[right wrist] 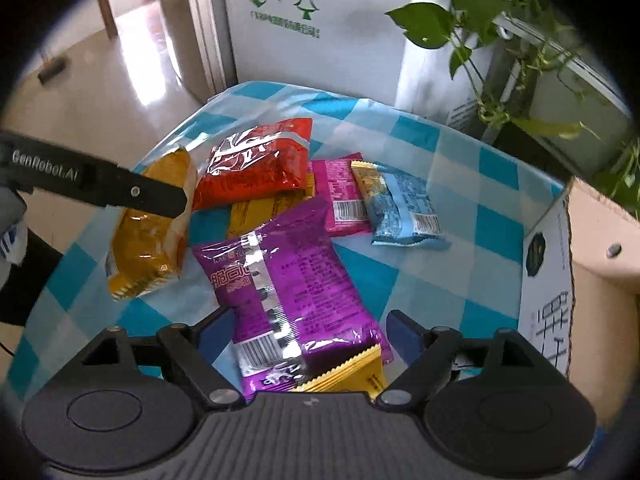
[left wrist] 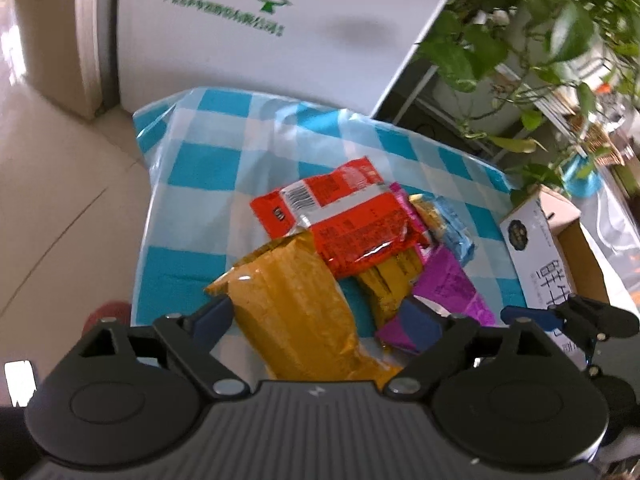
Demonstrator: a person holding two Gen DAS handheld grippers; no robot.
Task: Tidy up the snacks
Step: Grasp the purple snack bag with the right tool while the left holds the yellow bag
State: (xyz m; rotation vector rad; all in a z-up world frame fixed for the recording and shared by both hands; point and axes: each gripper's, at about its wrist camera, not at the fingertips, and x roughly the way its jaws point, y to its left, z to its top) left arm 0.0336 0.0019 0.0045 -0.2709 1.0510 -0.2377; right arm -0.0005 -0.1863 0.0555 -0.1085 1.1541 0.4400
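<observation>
Blue-and-white checked cloth [right wrist: 460,148] covers the table under my snack pile. On the left, my left gripper [left wrist: 316,320] stands wide around the orange packet [left wrist: 296,300], pads apart from it. Beyond it the red packet [right wrist: 256,164] lies on top of the heap. In the middle my right gripper [right wrist: 308,328] is spread wide over the purple packet [right wrist: 288,272], not pinching it. Further right lie a pink packet [right wrist: 340,196] and a light-blue packet [right wrist: 404,208], touching. A cardboard box [right wrist: 592,248] sits at the far right edge.
</observation>
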